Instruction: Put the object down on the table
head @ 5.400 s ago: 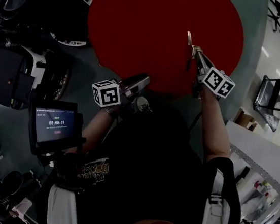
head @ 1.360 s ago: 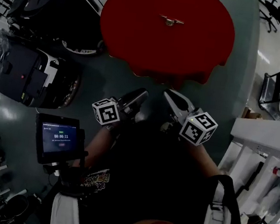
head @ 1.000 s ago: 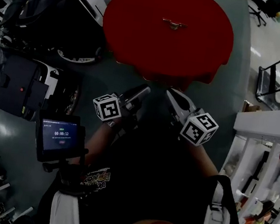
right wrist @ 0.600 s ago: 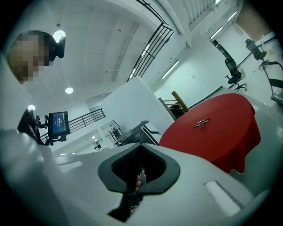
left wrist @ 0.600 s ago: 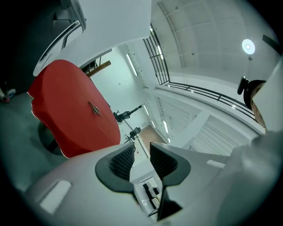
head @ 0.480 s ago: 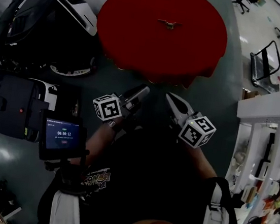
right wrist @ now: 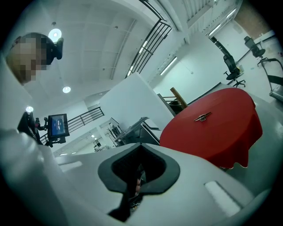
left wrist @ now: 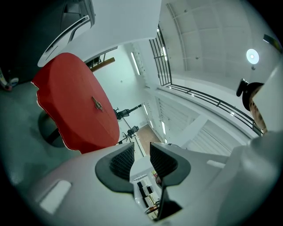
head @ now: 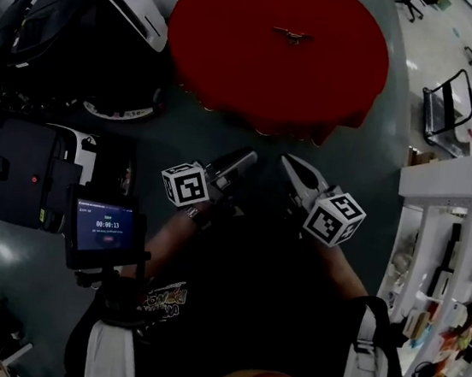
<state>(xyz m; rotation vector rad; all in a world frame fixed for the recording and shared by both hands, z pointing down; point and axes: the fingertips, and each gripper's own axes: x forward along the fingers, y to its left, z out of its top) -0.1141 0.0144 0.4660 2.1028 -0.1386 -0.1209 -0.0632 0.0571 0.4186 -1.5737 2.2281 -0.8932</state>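
the left gripper [left wrist: 141, 151] is held level with its jaws a little apart, and only far-off room shows through the gap. the right gripper [right wrist: 140, 152] has its jaws pressed together with nothing caught in them. in the head view both sit close in front of the person's body, side by side, each with its marker cube [head: 334, 219] at the rear, tips aimed toward the round table [head: 227, 61].

the small metal object [head: 292, 36] lies flat on the table's red cloth, near the middle of the visible top and well apart from both grippers. its long axis runs left to right across the head view – crosswise to the way the grippers point. it is too small to tell which end is which.

a strip of grey-green floor [head: 268, 144] lies between the grippers and the cloth's hanging edge. left of the table stands a black-and-white machine [head: 114, 3], with a black case [head: 22, 172] nearer and a lit screen [head: 101, 228] on a stand beside the person's left arm. to the right are a chair frame [head: 445, 103] and white shelving [head: 457, 182].
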